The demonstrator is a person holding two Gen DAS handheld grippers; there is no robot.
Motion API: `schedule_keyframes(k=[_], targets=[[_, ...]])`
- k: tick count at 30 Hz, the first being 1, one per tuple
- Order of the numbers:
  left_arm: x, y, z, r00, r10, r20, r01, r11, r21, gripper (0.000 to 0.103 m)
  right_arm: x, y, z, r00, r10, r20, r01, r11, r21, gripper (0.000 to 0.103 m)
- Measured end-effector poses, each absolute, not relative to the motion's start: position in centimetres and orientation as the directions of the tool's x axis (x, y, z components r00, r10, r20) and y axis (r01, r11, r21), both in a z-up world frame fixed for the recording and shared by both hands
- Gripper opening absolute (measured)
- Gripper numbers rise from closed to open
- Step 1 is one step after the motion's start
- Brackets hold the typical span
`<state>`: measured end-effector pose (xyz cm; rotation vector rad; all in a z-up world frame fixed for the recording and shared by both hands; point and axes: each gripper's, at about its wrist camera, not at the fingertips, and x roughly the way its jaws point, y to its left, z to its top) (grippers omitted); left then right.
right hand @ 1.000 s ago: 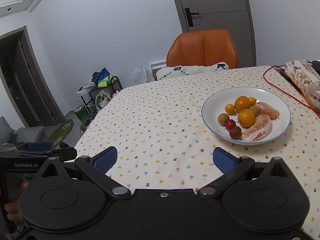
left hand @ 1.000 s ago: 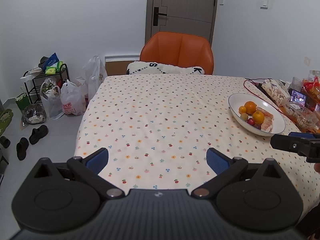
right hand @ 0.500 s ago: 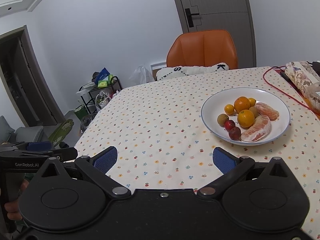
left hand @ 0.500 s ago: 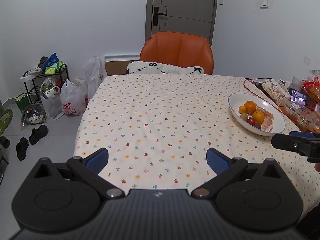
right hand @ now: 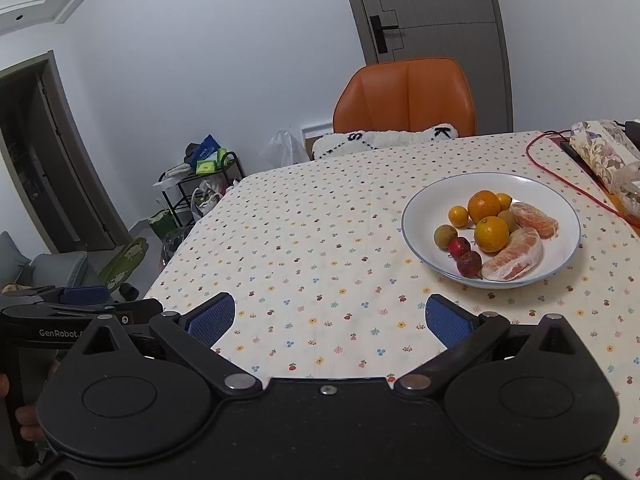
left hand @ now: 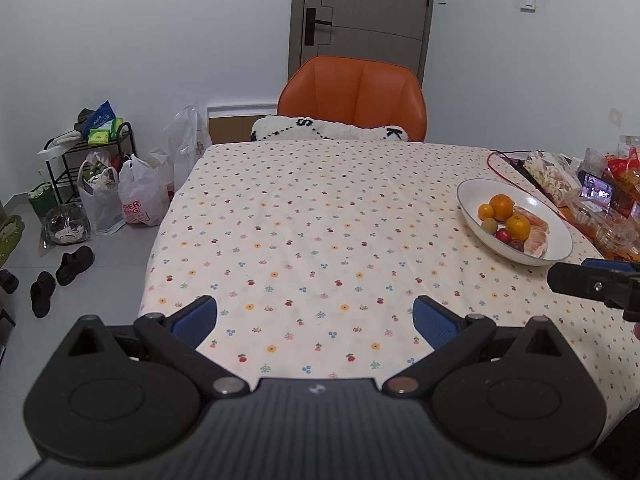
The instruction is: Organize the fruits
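Orange chair [left hand: 352, 96] behind floral tablecloth [left hand: 320, 248], grey door [left hand: 362, 12], plastic bags [left hand: 140, 200] by black rack [left hand: 92, 160]

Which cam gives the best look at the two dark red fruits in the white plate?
Right wrist. The two small dark red fruits lie near the front rim of the white blue-rimmed plate, large and separate. In the left wrist view the same pair is small, far right and partly overlapped by neighbouring fruit.

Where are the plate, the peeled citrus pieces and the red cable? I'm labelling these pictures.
plate [right hand: 416, 216], right wrist view, bare left inner wall.
peeled citrus pieces [right hand: 514, 254], right wrist view, middle of the nearer piece.
red cable [right hand: 534, 160], right wrist view, its bend on the tablecloth.
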<state>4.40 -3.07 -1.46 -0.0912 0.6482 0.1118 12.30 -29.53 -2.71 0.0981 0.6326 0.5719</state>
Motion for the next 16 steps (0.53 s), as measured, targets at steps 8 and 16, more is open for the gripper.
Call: schedule_keyframes(k=[8, 16], targets=[[4.11, -3.28, -1.25, 0.808, 0.072, -0.585, -0.123, 0.991, -0.048, 0.103, 12.34, -29.49, -2.68, 0.659, 0.533, -0.532, -0.477, 0.842, 0.253, 0.103], [3.94, -3.33, -1.13, 0.819, 0.070, -0.570, -0.120, 0.992, -0.049, 0.103, 12.44, -29.56, -2.79, 0.661, 0.529, -0.533, -0.476, 0.844, 0.247, 0.103]])
